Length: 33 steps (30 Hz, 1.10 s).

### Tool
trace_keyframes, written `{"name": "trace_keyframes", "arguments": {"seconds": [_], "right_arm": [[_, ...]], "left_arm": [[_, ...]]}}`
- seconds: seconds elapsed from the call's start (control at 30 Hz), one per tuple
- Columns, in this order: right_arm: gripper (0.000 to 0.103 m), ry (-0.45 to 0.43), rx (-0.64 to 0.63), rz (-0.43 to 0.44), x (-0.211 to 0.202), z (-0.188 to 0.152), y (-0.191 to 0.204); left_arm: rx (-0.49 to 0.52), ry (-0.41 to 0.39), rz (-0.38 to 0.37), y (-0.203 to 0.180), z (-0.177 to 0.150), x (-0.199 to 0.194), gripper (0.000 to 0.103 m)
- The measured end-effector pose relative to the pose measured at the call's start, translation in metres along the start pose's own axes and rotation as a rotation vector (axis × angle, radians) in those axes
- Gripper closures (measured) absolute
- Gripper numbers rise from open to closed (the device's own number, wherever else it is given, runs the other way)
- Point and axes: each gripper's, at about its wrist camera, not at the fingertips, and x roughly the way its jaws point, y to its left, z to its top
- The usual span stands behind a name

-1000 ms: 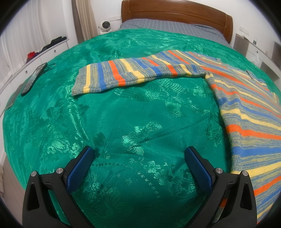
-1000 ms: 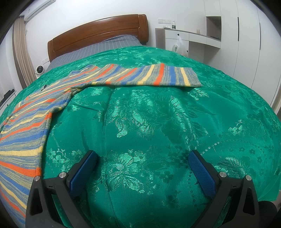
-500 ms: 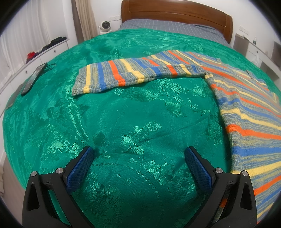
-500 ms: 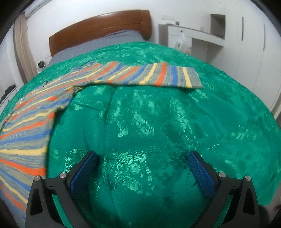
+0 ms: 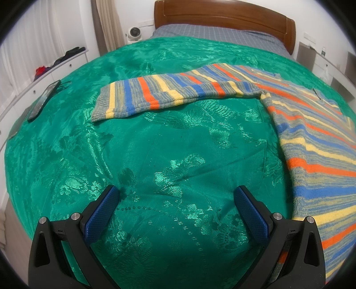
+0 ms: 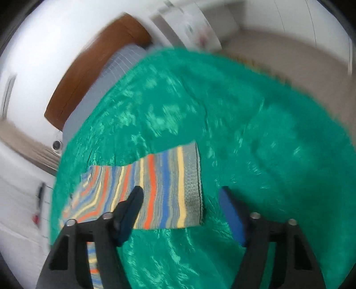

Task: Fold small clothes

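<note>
A striped knit sweater (image 5: 316, 142) in grey, blue, orange and yellow lies flat on the green bedspread (image 5: 155, 155). Its left sleeve (image 5: 169, 93) stretches out to the left in the left wrist view. My left gripper (image 5: 176, 204) is open and empty, above bare bedspread, below the sleeve. In the blurred, tilted right wrist view, my right gripper (image 6: 184, 200) is open and sits right over the cuff end of the other sleeve (image 6: 169, 189), with the cuff between its jaws. It does not hold the cloth.
A wooden headboard (image 5: 222, 15) and a grey checked sheet (image 5: 218, 35) are at the far end. A white dresser (image 5: 26, 89) stands at the left, with a dark phone (image 5: 43, 100) at the bed's left edge. A white nightstand (image 5: 320, 60) is at the right.
My right gripper has swung fast forward and tilted, closing in on the right sleeve's cuff. My left gripper has not moved. The sweater lies as before.
</note>
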Motion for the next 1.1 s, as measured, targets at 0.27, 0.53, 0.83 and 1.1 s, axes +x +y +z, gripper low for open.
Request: {"name": "trace_keyframes", "arguments": {"seconds": [0.27, 0.53, 0.83, 1.1], "right_arm": [[0.101, 0.163, -0.067, -0.075, 0.056, 0.012, 0.004], [0.101, -0.071, -0.351, -0.262, 0.015, 0.010, 0.105], [0.101, -0.011, -0.606, 0.177, 0.027, -0.042, 0.339], [0.078, 0.265, -0.583, 0.380, 0.136, -0.122, 0.408]], "left_arm": [[0.003, -0.005, 0.008, -0.002, -0.001, 0.001, 0.000], [0.006, -0.007, 0.010, -0.001, 0.000, 0.002, 0.000], [0.010, -0.010, -0.001, 0.007, 0.005, 0.006, 0.000], [0.014, -0.013, -0.001, 0.001, 0.001, 0.004, 0.000]]}}
